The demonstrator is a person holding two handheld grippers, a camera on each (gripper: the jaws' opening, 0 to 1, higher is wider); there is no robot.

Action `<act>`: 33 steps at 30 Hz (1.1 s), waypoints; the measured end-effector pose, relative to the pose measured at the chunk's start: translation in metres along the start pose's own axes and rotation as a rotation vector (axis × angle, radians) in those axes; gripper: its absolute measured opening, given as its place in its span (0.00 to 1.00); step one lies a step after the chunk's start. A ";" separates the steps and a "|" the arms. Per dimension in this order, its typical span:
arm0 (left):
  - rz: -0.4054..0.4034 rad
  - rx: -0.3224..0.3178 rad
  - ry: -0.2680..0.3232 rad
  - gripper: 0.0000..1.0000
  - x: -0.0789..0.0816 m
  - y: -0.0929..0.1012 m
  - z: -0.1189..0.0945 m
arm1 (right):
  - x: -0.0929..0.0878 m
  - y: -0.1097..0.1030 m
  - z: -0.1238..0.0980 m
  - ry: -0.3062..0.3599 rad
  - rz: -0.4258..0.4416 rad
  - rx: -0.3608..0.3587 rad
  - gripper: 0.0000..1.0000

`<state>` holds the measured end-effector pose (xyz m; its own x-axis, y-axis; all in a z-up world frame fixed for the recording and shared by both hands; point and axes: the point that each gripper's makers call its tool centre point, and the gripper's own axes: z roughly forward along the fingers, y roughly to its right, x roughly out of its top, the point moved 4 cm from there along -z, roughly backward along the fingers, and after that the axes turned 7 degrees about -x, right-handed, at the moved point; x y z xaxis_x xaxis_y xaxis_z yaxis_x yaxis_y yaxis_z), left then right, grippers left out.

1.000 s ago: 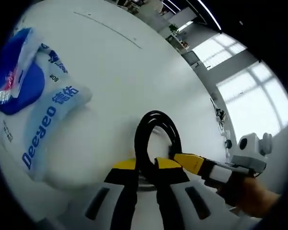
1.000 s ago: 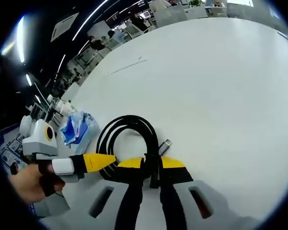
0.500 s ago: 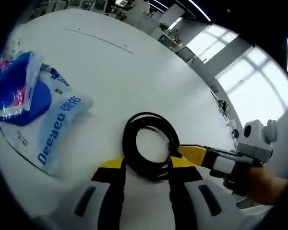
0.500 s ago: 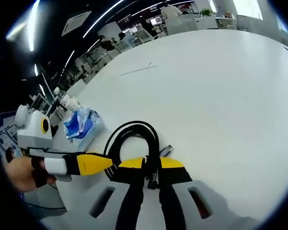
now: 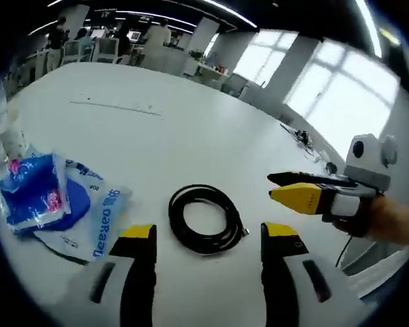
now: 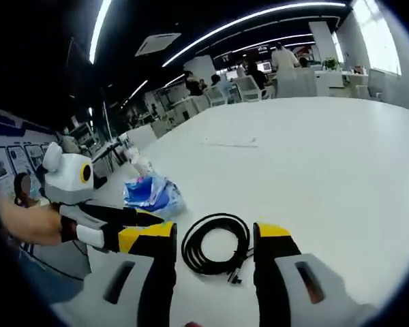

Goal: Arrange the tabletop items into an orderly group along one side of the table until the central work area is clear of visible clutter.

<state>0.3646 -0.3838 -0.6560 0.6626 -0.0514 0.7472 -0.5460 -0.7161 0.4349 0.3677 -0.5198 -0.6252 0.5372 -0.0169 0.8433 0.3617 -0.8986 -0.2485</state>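
in my left gripper view the left gripper [image 5: 208,238] has its fingers spread wide with nothing between them, and the coiled black cable [image 5: 204,218] lies flat on the white surface [image 5: 191,136] just ahead of the tips, centred in the gap but not touched. left of the coil sits a blue and white tissue pack [image 5: 48,204], partly crumpled, with printed lettering along its near edge; it is near the cable but apart from it. the right gripper [image 5: 296,194] comes in from the right, held by a hand [image 5: 388,221], its yellow tips close together and raised off the surface.

in my right gripper view the right gripper [image 6: 215,238] shows its fingers wide apart and holding nothing. the cable [image 6: 215,248] lies between and just beyond them, its connector end [image 6: 235,276] pointing toward me. the tissue pack [image 6: 150,194] is beyond and to the left. the left gripper [image 6: 146,235] reaches in from the left, a hand [image 6: 27,221] gripping it. desks, chairs and people stand far behind the surface [image 6: 313,157].
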 end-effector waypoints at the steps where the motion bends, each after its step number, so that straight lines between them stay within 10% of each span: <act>1: 0.029 -0.004 0.000 0.65 0.005 0.002 -0.003 | 0.002 0.000 -0.001 0.000 -0.002 0.001 0.45; 7: 0.207 -0.027 -0.024 0.73 0.027 0.016 -0.022 | 0.032 -0.001 -0.020 0.029 -0.048 0.025 0.53; 20: 0.261 -0.042 -0.046 0.78 0.031 0.019 -0.051 | 0.039 -0.004 -0.054 -0.005 -0.125 0.032 0.57; 33: 0.249 -0.024 -0.017 0.75 0.043 0.007 -0.062 | 0.102 0.020 -0.088 0.022 -0.322 0.026 0.62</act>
<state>0.3581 -0.3480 -0.5899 0.5146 -0.2363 0.8242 -0.7054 -0.6631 0.2504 0.3624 -0.5782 -0.5017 0.3758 0.2570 0.8904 0.5303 -0.8475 0.0208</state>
